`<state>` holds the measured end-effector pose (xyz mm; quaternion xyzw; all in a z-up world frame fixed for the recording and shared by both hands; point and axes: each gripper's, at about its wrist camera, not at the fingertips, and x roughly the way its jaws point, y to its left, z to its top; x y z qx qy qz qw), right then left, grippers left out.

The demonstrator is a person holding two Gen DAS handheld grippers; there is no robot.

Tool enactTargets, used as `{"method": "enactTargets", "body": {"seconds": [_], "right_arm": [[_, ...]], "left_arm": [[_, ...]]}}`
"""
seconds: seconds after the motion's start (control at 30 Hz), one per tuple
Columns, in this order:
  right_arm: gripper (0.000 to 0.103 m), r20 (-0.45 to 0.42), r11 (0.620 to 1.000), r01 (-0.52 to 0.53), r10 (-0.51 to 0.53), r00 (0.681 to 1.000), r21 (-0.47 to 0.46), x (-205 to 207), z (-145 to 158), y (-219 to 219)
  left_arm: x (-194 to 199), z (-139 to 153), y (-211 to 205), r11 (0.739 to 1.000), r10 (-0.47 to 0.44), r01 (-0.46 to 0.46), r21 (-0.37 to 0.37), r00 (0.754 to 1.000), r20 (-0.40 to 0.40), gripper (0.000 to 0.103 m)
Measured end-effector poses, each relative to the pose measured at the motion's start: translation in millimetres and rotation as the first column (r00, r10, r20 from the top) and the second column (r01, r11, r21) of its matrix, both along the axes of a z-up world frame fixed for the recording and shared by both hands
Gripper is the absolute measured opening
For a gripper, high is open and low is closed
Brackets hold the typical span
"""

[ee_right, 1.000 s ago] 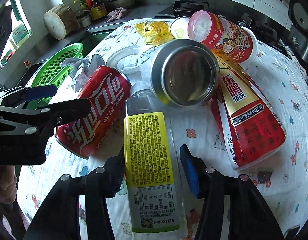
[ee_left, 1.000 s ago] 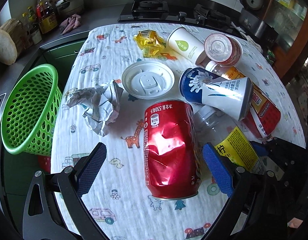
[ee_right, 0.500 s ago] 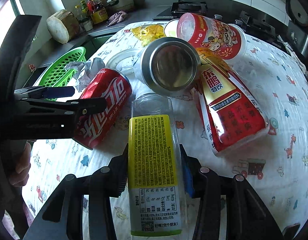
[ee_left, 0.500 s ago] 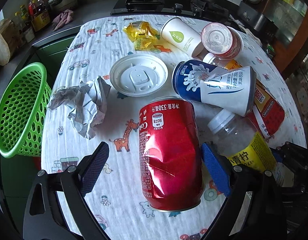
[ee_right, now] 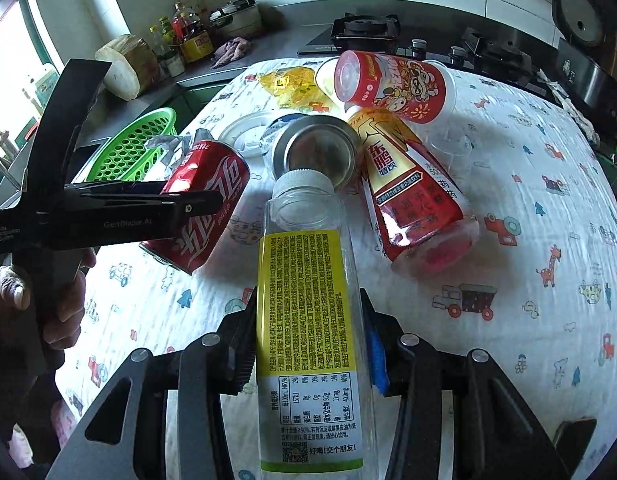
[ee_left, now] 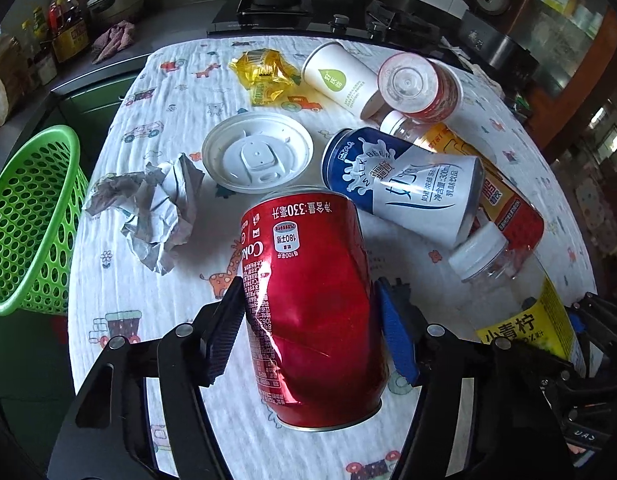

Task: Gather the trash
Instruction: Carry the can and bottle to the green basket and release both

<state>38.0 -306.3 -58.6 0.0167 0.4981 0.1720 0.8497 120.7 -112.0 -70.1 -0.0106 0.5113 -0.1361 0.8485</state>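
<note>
Left wrist view: the left gripper (ee_left: pixel 310 330) straddles the dented red cola can (ee_left: pixel 312 304), jaws closing, pads right at its sides, though the fisheye leaves it hard to say both press yet. The can lies on its side on the cartoon-print tablecloth (ee_left: pixel 120 184), base toward the camera, a crease across its middle. Best squeeze gently at the undented band, lift straight, then swing left to the green basket (ee_left: pixel 24 216) beside the table edge. Right wrist view: the right gripper (ee_right: pixel 308 352) is clamped on the clear bottle with the yellow label (ee_right: pixel 304 308), white cap pointing away, nose lifted off the cloth. Keep it level past the red cup (ee_right: pixel 392 86) and pouch-shaped bottle (ee_right: pixel 412 192).
</note>
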Motion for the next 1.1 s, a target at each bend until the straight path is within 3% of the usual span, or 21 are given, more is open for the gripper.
{"method": "enactTargets", "body": {"seconds": [0.27,0.43,0.6,0.83,1.1], "right_arm": [[0.043,0.031,0.996,-0.081,0.080,0.996,0.047,-1.9,25.6,28.2],[0.043,0.060,0.988,-0.145,0.142,0.988,0.044,10.6,39.5,67.6],[0.043,0.093,0.976,-0.213,0.209,0.974,0.039,34.0,54.8,120.7],[0.043,0.101,0.960,-0.277,0.273,0.957,0.027,75.2,66.0,201.6],[0.044,0.066,0.959,-0.283,0.281,0.957,0.016,117.1,57.0,271.3]], "left_arm": [[-21.2,45.3,57.6,0.997,0.080,-0.077,-0.027,0.992,0.100,0.064],[-20.1,73.9,117.8,0.983,0.184,-0.183,-0.022,0.969,0.167,0.064],[-2.2,84.7,182.0,0.958,0.278,-0.285,0.014,0.942,0.186,0.064],[42.0,70.0,261.5,0.923,0.360,-0.377,0.078,0.917,0.171,0.064],[91.6,10.9,325.3,0.901,0.416,-0.421,0.104,0.907,0.067,0.066]]}}
